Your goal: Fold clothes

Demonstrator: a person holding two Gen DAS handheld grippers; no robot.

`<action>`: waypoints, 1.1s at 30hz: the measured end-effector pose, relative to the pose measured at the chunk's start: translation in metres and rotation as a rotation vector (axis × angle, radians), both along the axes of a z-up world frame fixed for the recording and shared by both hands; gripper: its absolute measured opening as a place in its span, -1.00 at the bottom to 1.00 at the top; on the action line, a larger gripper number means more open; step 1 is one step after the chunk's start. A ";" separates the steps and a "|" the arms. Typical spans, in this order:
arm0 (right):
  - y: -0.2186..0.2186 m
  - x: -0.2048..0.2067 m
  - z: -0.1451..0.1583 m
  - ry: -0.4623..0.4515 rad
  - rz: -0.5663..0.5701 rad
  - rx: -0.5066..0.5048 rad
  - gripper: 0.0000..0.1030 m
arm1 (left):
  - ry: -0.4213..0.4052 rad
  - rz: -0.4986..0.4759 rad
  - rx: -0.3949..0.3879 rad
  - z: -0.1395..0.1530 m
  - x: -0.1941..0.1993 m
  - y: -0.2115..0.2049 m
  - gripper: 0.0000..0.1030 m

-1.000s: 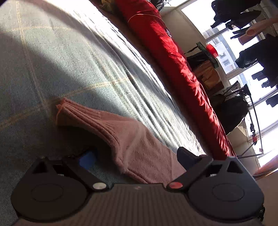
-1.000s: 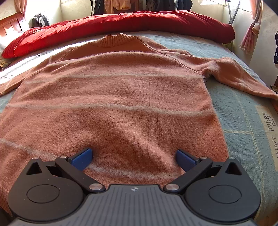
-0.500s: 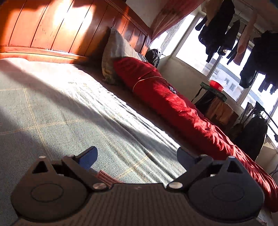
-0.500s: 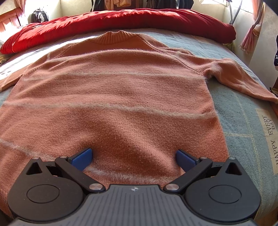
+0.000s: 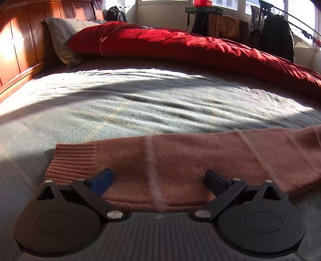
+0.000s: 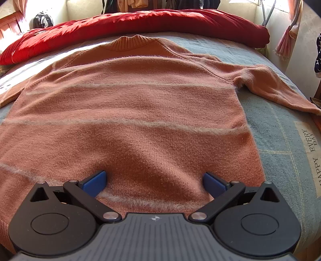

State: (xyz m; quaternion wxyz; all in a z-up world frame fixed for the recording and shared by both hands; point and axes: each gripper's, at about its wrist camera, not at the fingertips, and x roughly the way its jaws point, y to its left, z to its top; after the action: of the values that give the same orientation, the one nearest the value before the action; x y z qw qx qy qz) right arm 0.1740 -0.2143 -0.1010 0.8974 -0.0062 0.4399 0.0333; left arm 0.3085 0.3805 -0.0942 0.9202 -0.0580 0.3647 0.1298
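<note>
**One pink sweater, two open tools**

There is one sweater [image 6: 128, 120]. It is pink-orange with thin pale stripes. It lies flat on the bed [image 6: 280, 140], spread out, with its neck at the far end, near the red blanket [image 6: 140, 22]. It has two sleeves. One sleeve [image 6: 276, 88] reaches out to the right side of the bed. The other sleeve [image 5: 200, 156] lies flat across the green checked bed cover, and its ribbed cuff [image 5: 74, 160] is at the left end.

There are two tools. The left tool [image 5: 158, 180] sits low over that sleeve, close to the cuff. Its two fingers are wide apart and hold nothing. The right tool [image 6: 154, 180] sits over the bottom part of the sweater. Its two blue fingers are wide apart too, with nothing between them but the sweater lying below.

One long red blanket lies rolled along the far side of the bed. One grey pillow [image 5: 64, 34] leans on the wooden headboard [image 5: 20, 40]. A dark backpack [image 5: 116, 14] sits behind it. Clothes hang by the window.
</note>
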 end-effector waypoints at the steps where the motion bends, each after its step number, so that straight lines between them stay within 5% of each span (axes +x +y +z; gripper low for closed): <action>1: 0.000 -0.001 0.000 -0.003 0.003 0.001 1.00 | 0.003 0.023 0.013 0.000 -0.005 0.005 0.92; 5: -0.002 -0.003 -0.002 -0.024 0.005 0.012 1.00 | 0.079 0.089 0.080 0.016 -0.012 0.002 0.92; 8: -0.003 -0.006 -0.004 -0.045 0.009 0.016 1.00 | 0.054 0.035 0.095 0.034 -0.021 -0.025 0.91; 16: -0.007 -0.021 0.006 -0.071 0.049 0.054 1.00 | -0.079 -0.490 0.026 0.076 -0.018 -0.209 0.92; 23: -0.028 -0.049 0.023 -0.109 0.070 0.116 1.00 | -0.055 -0.755 -0.026 0.039 -0.005 -0.354 0.92; 28: -0.050 -0.057 0.020 -0.114 0.052 0.145 1.00 | 0.026 -0.761 -0.018 0.002 -0.013 -0.383 0.92; 33: -0.065 -0.055 0.006 -0.089 0.037 0.189 1.00 | 0.014 -0.639 -0.049 -0.012 -0.058 -0.354 0.97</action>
State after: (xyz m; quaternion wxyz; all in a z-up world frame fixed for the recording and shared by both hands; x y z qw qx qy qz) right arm 0.1191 -0.2790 -0.0948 0.9120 0.0690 0.3941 0.0909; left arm 0.2503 0.0269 -0.1059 0.9102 0.0381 0.3739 -0.1743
